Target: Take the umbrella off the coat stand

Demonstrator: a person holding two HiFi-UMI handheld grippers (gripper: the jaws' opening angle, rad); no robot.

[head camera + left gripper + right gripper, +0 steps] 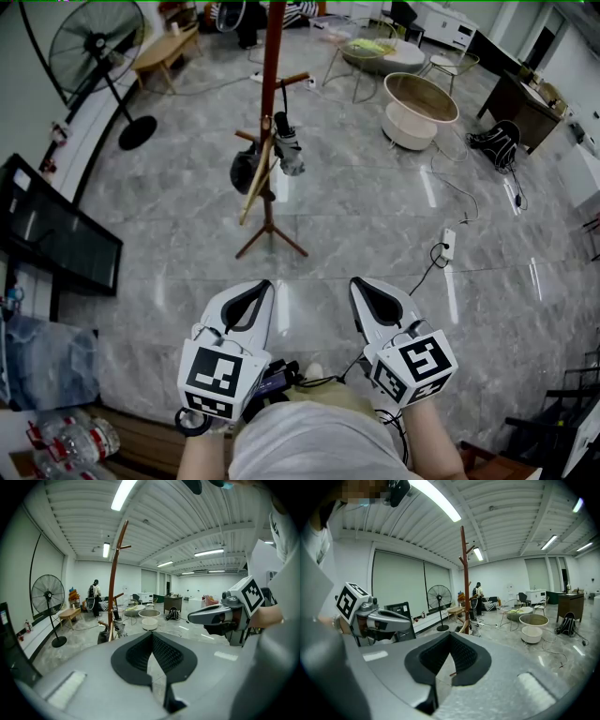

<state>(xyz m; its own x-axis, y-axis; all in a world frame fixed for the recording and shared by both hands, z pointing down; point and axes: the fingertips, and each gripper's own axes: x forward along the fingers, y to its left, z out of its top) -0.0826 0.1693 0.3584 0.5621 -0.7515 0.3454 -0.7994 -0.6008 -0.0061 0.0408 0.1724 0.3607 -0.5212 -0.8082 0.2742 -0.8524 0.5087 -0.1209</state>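
One umbrella [288,150], a folded grey-and-black bundle as far as I can judge, hangs from a side peg low on the reddish coat stand [274,56], next to a dark rounded item I cannot identify and a pale stick leaning along the pole. Both tools are well short of it. The left gripper [265,283] and right gripper [356,281] are held near the person's body, and each has its jaws pressed together with nothing between them. The step in hand looks like the approach: walk up, part one gripper's jaws, take the umbrella close under its handle and lift it up and off the peg instead of pulling sideways, since the slim stand on its splayed feet could tip. The other gripper could steady the pole. The grey floor between is bare, though a power strip [448,244] with its cable lies off to the right. A pedestal fan [94,42], a round tub [420,98] and a backpack [497,142] stand further out.
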